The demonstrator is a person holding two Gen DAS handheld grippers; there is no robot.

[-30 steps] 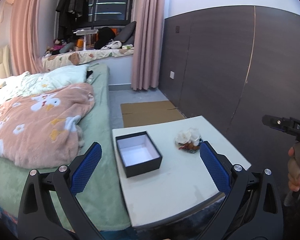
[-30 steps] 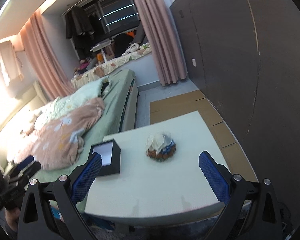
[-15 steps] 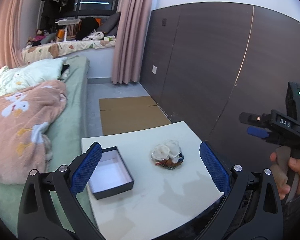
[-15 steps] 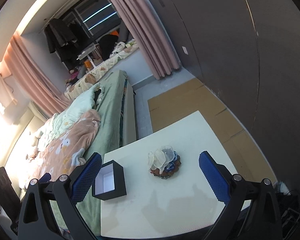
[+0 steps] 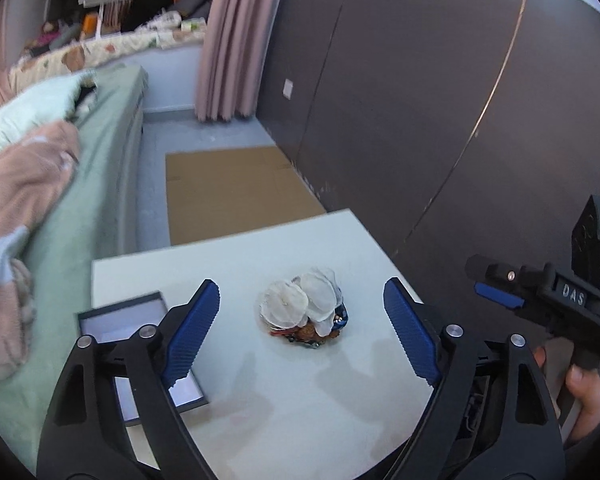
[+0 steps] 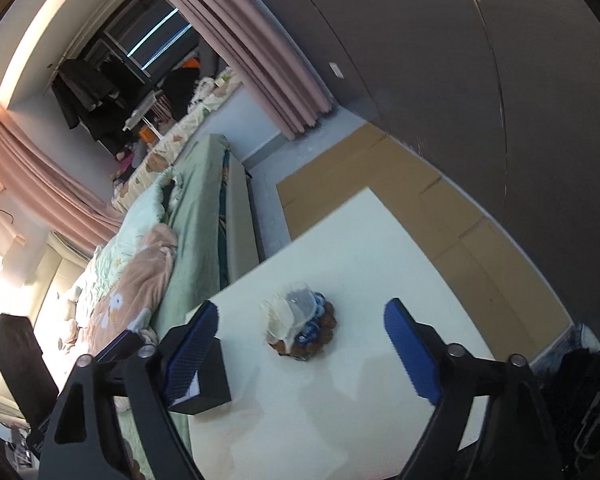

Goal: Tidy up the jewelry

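Bed [image 5: 100,184]: far left in the left wrist view, green sheet with a pink flowered blanket [image 5: 16,208] bunched on it; it runs along the left edge of the table.
Box [image 5: 140,332]: black, lidless, pale lining showing, sitting on the left part of the table near the bed-side edge; the left gripper's left finger crosses in front of it. In the right wrist view the same box [image 6: 208,380] shows its dark outer wall, partly behind that gripper's left finger.
Left gripper [image 5: 302,336]: spread wide, nothing between the blue pads, raised above the table with the jewelry pile framed in the gap (not touching it).
Jewelry pile [image 5: 304,314]: near the middle of the table, well apart from the box; pale shell-like discs heaped over brown, red and blue beaded pieces. Single items are too tangled to tell apart.
Table [image 5: 260,400]: white, square top; both grippers cast soft shadows on it.
Right gripper [image 6: 302,338]: also wide, holding nothing, above the table with the pile [image 6: 300,328] between its fingers in that view. From the left wrist view its black body [image 5: 548,300] appears at far right, gripped by a hand [image 5: 584,400].
Cardboard [image 5: 236,192]: flat on the floor beyond the table.
Wall [image 5: 420,100]: dark panels, right side.
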